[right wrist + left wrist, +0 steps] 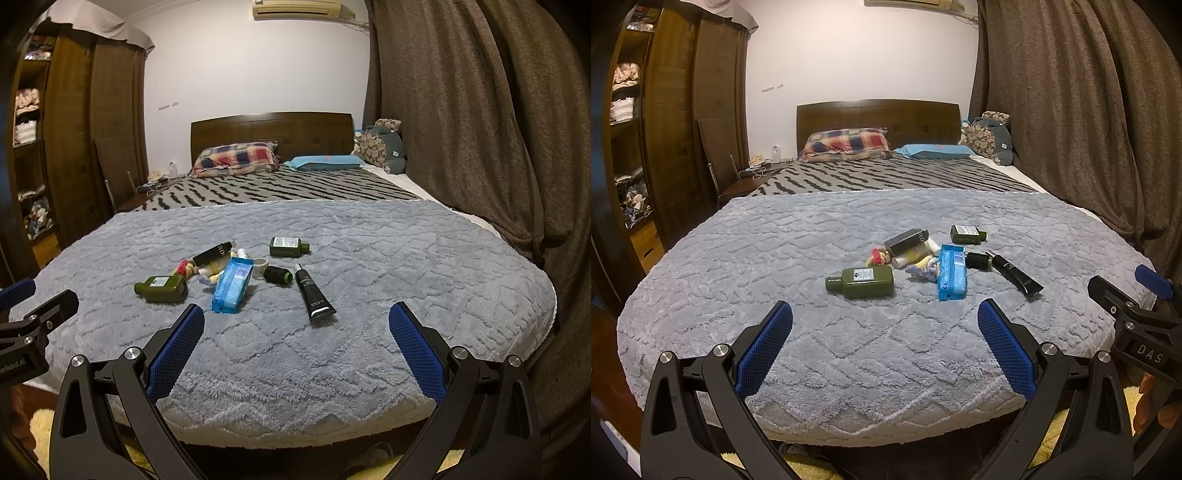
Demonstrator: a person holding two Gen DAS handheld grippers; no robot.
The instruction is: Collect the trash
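A scatter of trash is seen at the middle of a grey blanket [798, 258] on a bed: a green bottle [862, 282] nearest the foot, a blue packet [952, 272] beside it, a black tube [313, 293] to the right. The left gripper [884, 314] and right gripper [295, 317] are held spread wide (nothing between the pads), short of the pile.
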